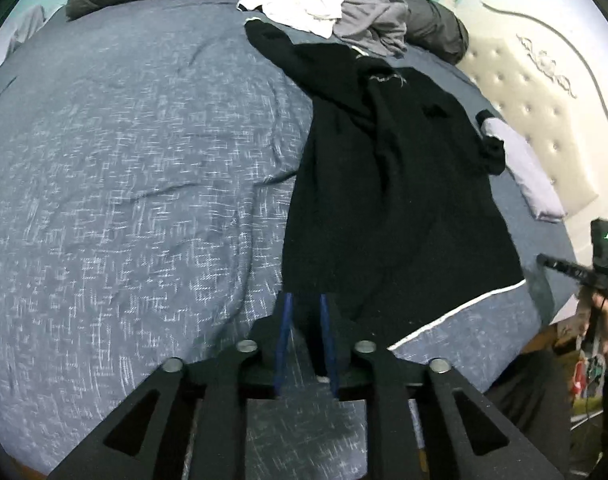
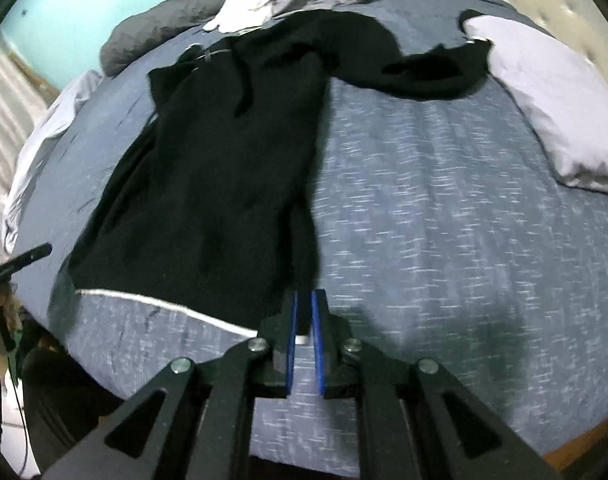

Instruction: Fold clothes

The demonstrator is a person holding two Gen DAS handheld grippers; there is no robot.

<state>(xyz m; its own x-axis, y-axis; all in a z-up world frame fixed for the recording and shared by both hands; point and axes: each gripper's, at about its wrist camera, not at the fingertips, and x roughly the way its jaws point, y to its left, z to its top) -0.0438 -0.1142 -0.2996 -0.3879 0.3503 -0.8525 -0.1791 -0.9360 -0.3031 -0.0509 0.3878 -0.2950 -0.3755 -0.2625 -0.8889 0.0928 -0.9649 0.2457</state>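
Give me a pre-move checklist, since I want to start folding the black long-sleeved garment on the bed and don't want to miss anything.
1. Black long-sleeved garment lies spread on the blue-grey speckled bedspread: ok.
2. Both sleeves laid out straight: not ok; the one by the pale lilac pillow is bunched.
3. Left gripper at the hem's corner, jaws parted, cloth between them: ok.
4. Right gripper at the other hem corner, jaws slightly parted: ok.
5. Pads pressing on cloth: cannot tell.
6. White and grey clothes pile clear of the collar: not ok; it touches.
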